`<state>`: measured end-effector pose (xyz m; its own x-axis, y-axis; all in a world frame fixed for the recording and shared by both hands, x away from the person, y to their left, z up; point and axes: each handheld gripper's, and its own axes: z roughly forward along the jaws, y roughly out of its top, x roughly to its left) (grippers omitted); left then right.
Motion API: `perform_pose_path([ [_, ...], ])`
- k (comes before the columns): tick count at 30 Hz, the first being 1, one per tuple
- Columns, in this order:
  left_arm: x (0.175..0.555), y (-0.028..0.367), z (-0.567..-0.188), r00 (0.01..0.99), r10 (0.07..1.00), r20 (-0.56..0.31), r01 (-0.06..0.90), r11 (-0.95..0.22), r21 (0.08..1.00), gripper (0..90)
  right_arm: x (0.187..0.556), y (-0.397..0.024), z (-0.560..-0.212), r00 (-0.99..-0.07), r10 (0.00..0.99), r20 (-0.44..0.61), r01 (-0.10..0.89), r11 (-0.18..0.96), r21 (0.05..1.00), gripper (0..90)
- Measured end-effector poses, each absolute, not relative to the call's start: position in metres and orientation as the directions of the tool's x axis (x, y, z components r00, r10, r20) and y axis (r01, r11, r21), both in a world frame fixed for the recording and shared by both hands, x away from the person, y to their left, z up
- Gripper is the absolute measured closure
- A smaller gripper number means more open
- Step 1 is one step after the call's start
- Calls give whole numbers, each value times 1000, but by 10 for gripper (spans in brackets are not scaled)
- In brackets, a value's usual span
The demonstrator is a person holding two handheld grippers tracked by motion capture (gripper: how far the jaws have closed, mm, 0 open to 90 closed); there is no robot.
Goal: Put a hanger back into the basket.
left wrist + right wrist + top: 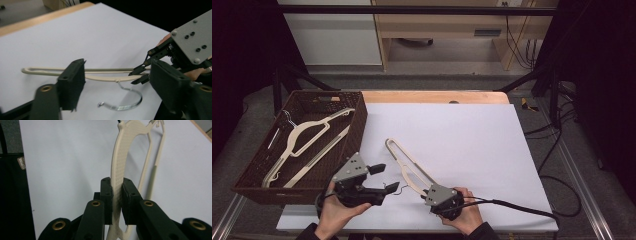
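A cream plastic hanger (pixel 404 162) with a metal hook (pixel 125 105) lies tilted over the white sheet near the front. My right gripper (pixel 426 191) is shut on one arm of the hanger (pixel 120 157), and in the right gripper view the pads press it from both sides (pixel 116 187). My left gripper (pixel 388 177) is open just left of the hook. In the left gripper view its jaws stand wide apart (pixel 117 72), with the hanger's bar (pixel 105 78) and hook between and beyond them. The right gripper (pixel 138 75) shows there clamped on the bar's end.
A dark woven basket (pixel 359 125) at the left holds two more cream hangers (pixel 302 135). A white sheet (pixel 462 135) covers the table, with a wooden edge (pixel 437 96) at the back. A black cable (pixel 512 205) trails right from the right gripper.
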<state>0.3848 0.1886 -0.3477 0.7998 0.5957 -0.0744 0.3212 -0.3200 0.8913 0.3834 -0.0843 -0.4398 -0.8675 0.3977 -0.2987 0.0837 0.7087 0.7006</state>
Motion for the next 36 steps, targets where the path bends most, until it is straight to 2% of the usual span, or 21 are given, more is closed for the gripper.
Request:
perform_pose_path([
  [3, 386, 200, -343, 798, 601, -51, 286, -303, 909, 182, 388, -93, -432, -852, 420, -311, 82, 695, 714, 829],
  [10, 398, 209, -353, 785, 617, -54, 304, -307, 902, 161, 403, -119, -412, -820, 495, -288, 116, 637, 762, 871],
  [14, 401, 206, -359, 792, 609, -38, 303, -338, 891, 164, 410, -127, -407, -836, 490, -246, 133, 617, 776, 872],
  [18, 402, 203, -361, 818, 575, -15, 280, -375, 884, 167, 413, -133, -398, -878, 442, -184, 126, 584, 802, 873],
  [19, 402, 200, -361, 832, 555, 4, 265, -403, 876, 168, 413, -136, -393, -901, 404, -157, 114, 572, 812, 873],
  [24, 403, 189, -364, 866, 498, 51, 222, -473, 853, 183, 409, -137, -388, -940, 316, -127, 86, 580, 810, 872],
  [32, 406, 167, -373, 912, 402, 79, 186, -577, 795, 299, 404, -128, -387, -967, 240, -88, 78, 604, 794, 872],
  [33, 407, 164, -375, 917, 392, 78, 185, -590, 786, 355, 404, -127, -388, -970, 229, -77, 82, 609, 789, 872],
  [34, 407, 162, -376, 921, 382, 78, 182, -599, 780, 355, 404, -127, -388, -970, 229, -77, 82, 609, 789, 872],
  [36, 408, 155, -379, 932, 356, 73, 174, -614, 770, 449, 403, -126, -389, -974, 215, -69, 80, 614, 785, 872],
])
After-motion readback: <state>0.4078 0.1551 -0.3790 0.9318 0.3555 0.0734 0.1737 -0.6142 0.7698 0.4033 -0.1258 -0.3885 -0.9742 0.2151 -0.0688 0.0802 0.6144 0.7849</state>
